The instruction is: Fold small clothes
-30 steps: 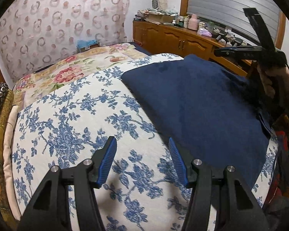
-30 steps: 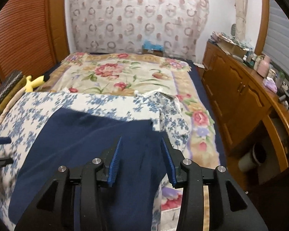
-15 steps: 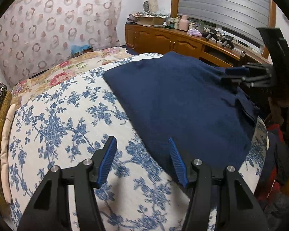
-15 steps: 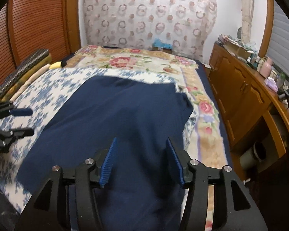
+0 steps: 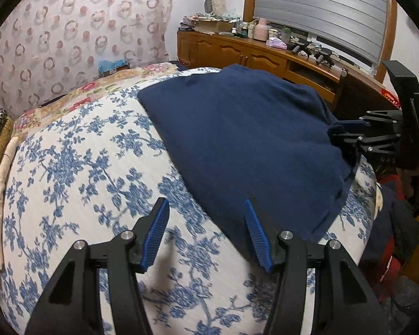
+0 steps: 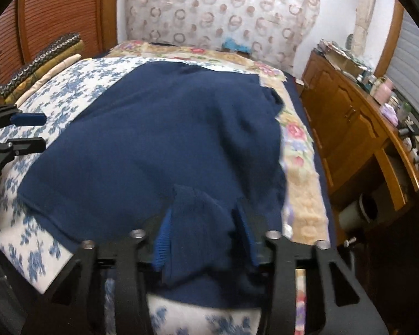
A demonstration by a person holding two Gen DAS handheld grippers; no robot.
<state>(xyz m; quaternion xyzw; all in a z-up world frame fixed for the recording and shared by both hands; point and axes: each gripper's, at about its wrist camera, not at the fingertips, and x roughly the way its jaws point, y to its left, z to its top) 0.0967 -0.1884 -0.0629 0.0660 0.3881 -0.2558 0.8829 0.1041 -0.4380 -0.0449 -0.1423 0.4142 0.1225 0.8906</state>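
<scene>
While the right gripper (image 6: 206,234) had just been closing on a bunched edge of the dark navy knit garment (image 6: 159,139), the left gripper (image 5: 206,234) hung apart, empty; better pinch both layers squarely.

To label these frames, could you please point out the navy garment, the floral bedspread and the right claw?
navy garment (image 5: 237,139), left wrist view, flat middle.
floral bedspread (image 5: 83,167), left wrist view, bare patch.
right claw (image 6: 204,217), right wrist view, between fingertips.

no legible text, labels or numbers
</scene>
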